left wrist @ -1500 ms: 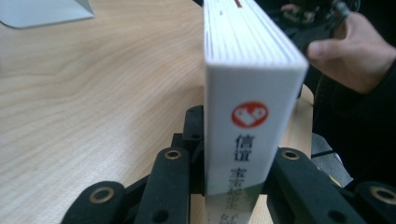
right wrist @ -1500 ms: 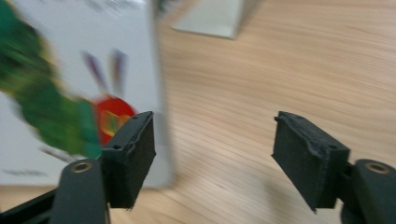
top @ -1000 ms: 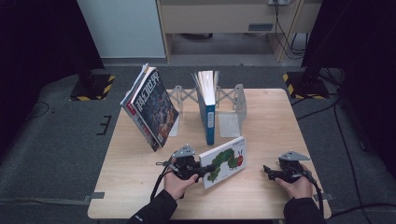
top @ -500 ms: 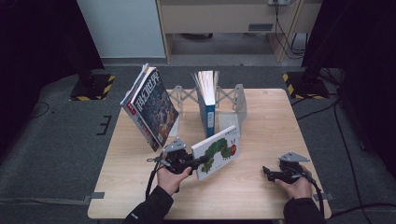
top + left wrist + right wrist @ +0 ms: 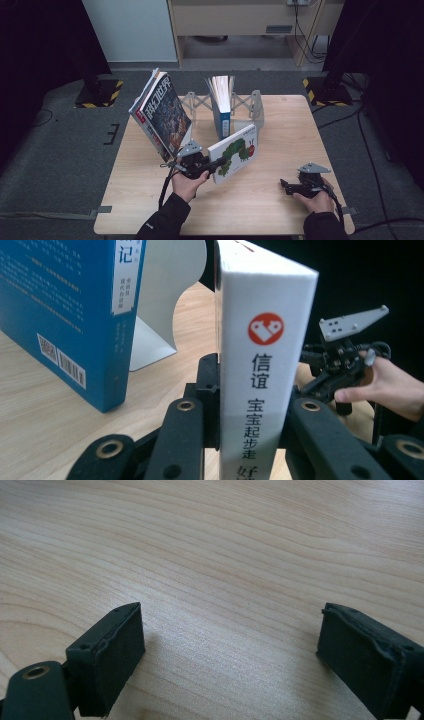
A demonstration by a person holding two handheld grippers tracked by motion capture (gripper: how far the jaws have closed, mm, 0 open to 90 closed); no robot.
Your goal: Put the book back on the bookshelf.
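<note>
The leaning magazines (image 5: 162,115) fill the rack's (image 5: 256,104) left end. The left gripper (image 5: 214,163) clamps the white caterpillar board book (image 5: 235,154), tilted up off the table (image 5: 280,195) but not yet shelved; the slot right of the blue book (image 5: 223,111) looks free. The right gripper (image 5: 286,186) rests wide, jaws just opened, holding nothing.

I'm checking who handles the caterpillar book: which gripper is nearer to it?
Left. The left gripper is shut on the caterpillar book, holding it tilted above the table. The right gripper is open, off to the book's right.
</note>
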